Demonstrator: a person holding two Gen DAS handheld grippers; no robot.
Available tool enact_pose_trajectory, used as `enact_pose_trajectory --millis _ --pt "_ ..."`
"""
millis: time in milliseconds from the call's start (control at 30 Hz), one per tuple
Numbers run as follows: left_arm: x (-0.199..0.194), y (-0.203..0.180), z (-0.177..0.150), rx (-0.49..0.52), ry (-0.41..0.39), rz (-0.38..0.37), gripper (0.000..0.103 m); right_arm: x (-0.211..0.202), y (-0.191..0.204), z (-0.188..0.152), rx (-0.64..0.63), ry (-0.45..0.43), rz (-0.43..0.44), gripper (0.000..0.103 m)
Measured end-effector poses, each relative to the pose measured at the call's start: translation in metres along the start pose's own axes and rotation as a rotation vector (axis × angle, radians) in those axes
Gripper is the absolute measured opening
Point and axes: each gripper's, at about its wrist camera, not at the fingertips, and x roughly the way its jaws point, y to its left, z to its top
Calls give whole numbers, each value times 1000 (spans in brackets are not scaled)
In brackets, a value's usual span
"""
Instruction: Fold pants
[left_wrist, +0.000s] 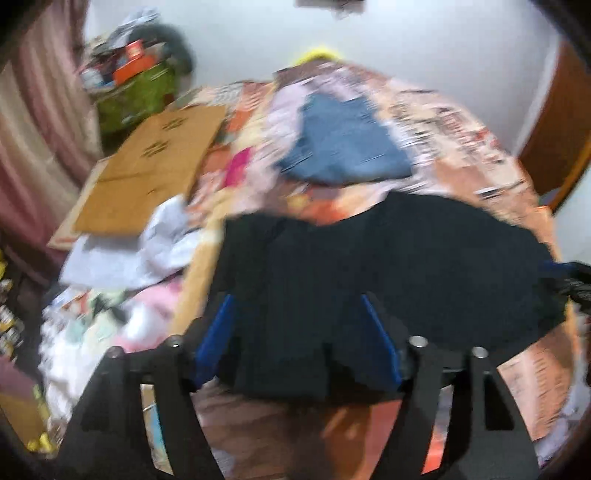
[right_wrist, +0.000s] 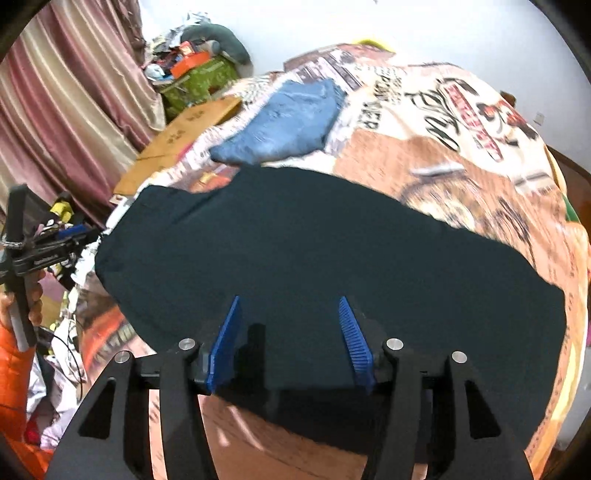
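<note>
Standing here, I reckon both sides should be taking matching edge corners of the dark pants (right_wrist: 314, 251), lying on the patterned bedspread (right_wrist: 461, 155), so the fold lands square. The left gripper (left_wrist: 299, 332) is gaping, cloth lying between its fingers; the right gripper (right_wrist: 290, 332) is likewise spread, hem lying between and ahead.

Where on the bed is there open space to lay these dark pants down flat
The free patch is the printed bedspread to the right of the blue jeans and beyond the dark pants. The left side is crowded: flattened cardboard, loose clothes and a heaped green box.
</note>
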Motion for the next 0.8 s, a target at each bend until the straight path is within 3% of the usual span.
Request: enact_pose_trajectory --millis 167,267,333,400,600,800 --pt "35 -54 4 70 83 -140 74 26 17 3 -47 46 8 51" --pt "61 -81 -10 122 169 -163 74 42 22 -6 -61 112 3 51" --pt "69 -92 -23 143 203 -184 74 39 26 -12 -86 94 -6 52" --pt "65 -95 -33 129 166 -167 75 34 27 -16 -86 98 7 52" --pt "60 -84 -48 47 180 -213 77 22 25 -32 -48 64 26 52" --pt "46 -93 -42 122 180 -165 77 4 13 -38 29 31 54 52"
